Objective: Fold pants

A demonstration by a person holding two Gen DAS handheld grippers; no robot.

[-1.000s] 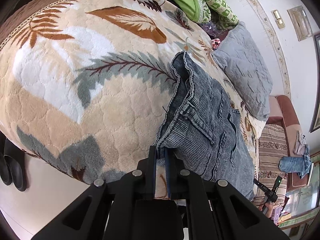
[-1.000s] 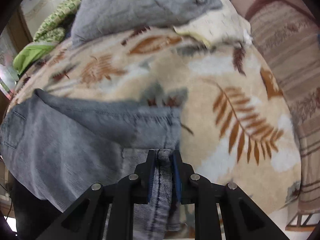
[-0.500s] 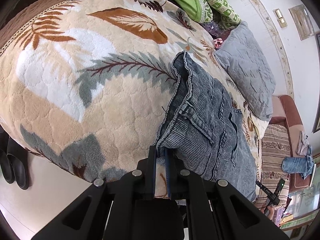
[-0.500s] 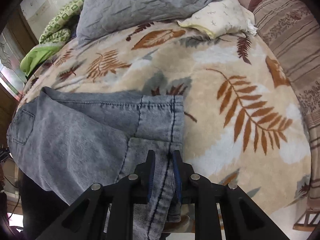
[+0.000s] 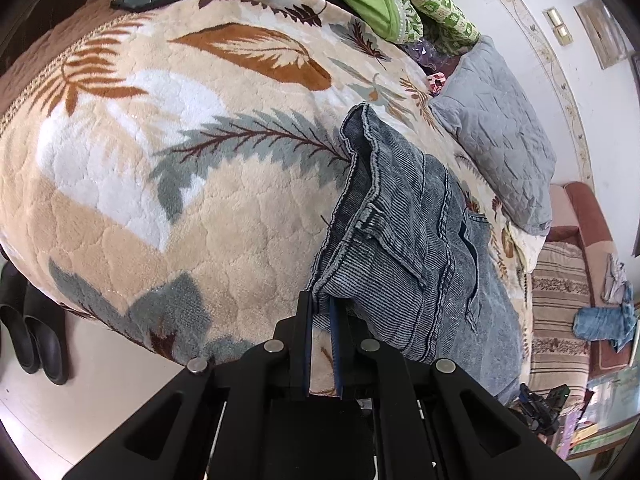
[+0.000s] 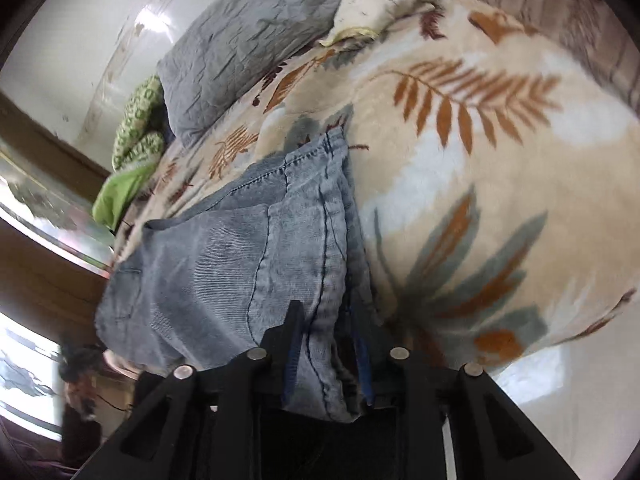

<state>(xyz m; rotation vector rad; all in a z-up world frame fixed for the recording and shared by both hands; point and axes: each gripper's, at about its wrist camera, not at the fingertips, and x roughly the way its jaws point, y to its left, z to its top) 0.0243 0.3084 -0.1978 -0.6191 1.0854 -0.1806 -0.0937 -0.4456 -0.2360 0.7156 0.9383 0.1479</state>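
The denim pants [image 5: 404,240] lay folded on the leaf-patterned blanket [image 5: 192,184] of the bed, near a grey pillow [image 5: 496,128]. The left gripper [image 5: 322,308] had its jaws clenched on the waistband corner. The right gripper [image 6: 326,332] had just been opening its jaws, released, with the hem end still lying between them

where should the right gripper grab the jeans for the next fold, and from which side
Judging by how they lie, take the jeans at the stacked hem edge nearest the bed's rim, coming in from that open rim. There the layers hang together past the blanket, so both pads can close around them. The right gripper already straddles that edge, its jaws having just opened.
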